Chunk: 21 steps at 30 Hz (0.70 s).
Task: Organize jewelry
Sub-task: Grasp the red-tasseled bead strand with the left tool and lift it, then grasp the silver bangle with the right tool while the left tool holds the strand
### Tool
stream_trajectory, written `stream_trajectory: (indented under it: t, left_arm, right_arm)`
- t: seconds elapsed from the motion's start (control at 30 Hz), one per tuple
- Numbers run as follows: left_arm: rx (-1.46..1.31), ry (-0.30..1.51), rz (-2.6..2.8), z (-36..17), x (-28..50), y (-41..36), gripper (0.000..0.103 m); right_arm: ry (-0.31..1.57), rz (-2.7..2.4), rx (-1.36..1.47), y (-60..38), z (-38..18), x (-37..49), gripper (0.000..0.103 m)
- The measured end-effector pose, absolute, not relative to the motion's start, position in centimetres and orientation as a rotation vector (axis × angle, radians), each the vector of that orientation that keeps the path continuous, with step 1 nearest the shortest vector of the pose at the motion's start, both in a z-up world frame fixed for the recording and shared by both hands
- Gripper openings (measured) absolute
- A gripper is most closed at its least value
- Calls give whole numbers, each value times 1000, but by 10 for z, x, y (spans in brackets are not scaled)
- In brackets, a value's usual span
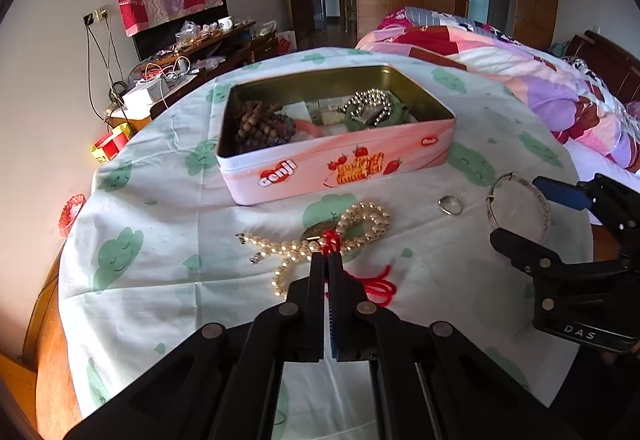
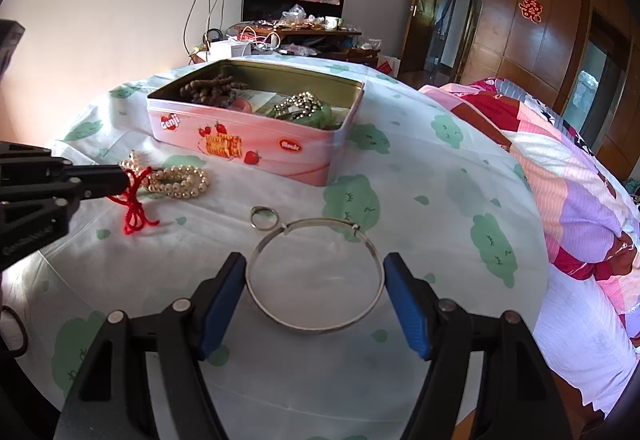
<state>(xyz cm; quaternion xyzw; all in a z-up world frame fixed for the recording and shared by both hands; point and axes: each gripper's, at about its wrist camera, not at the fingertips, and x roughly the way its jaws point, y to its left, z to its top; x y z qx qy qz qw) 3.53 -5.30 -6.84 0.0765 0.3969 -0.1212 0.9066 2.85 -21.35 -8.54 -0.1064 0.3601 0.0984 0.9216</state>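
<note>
Pinching the red cord (image 1: 335, 242) beside the pearl necklace (image 1: 362, 226) with our left gripper (image 1: 329, 258), we hold our right gripper (image 2: 315, 282) spread around the silver bangle (image 2: 315, 324) before the biscuit tin (image 2: 256, 144).

1. One pink tin (image 1: 336, 160) is sitting at twelve o'clock.
2. One pearl necklace (image 1: 320, 236) is lying there.
3. One silver ring (image 2: 264, 218) is resting.
4. One silver bangle (image 2: 316, 276) is lying at six o'clock.
</note>
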Motion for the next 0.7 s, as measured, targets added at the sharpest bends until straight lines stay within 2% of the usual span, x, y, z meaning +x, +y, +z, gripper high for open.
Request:
stream_trajectory:
  t: [0.7]
  left_arm:
    - [108, 693, -234, -10, 27, -23, 0]
  right_arm:
    - [678, 200, -185, -220, -69, 24, 72]
